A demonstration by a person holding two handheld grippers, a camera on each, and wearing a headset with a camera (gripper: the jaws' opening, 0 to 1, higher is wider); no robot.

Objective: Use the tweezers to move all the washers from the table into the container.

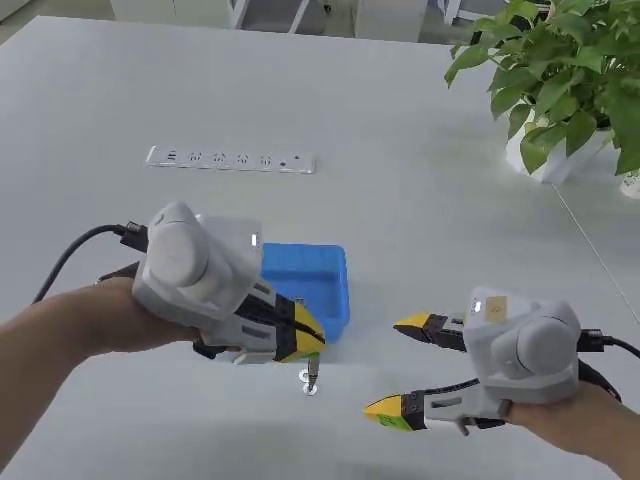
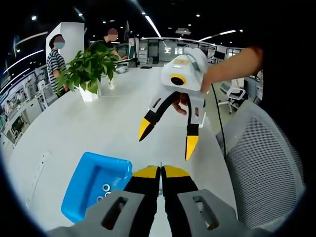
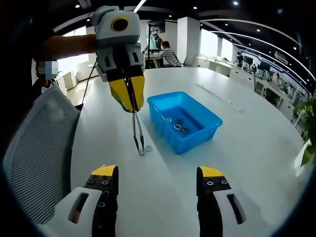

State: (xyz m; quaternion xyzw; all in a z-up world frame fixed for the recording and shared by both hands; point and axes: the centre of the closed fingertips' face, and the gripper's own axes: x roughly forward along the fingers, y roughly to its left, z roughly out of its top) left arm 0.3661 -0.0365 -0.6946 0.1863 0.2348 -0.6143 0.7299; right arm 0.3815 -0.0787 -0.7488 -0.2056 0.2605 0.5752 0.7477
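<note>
the left tool (image 1: 303,338) is hovering low over the bench (image 1: 420,190), not far from its near edge. the person's left hand (image 1: 115,315) is gripping it from behind, and the forearm is reaching in from the near left corner. its jaws are pressing together on the tweezers (image 3: 137,129), which are hanging almost straight down from the yellow tips. the tweezer points are sitting right at a single washer (image 3: 148,147) that is lying on the bench top, just off the near wall of the container (image 1: 341,300). whether the points are pinching the washer or only touching beside it, i cannot tell. the blue container is standing just behind the left tool, and several more washers (image 3: 177,126) are lying on its floor.

the right tool (image 1: 400,366) is being held by the right hand (image 1: 575,425) near the bench's near right corner, clear of the surface. it is lying roughly level, and its jaws are pointing left toward the tweezers. the jaws are standing wide apart with nothing between them.

a white power strip (image 1: 230,160) is lying flat farther back toward the far edge. a potted plant (image 1: 560,90) is standing by the right edge. in the two tool views a grey mesh chair (image 2: 261,163) is showing beside the bench.
</note>
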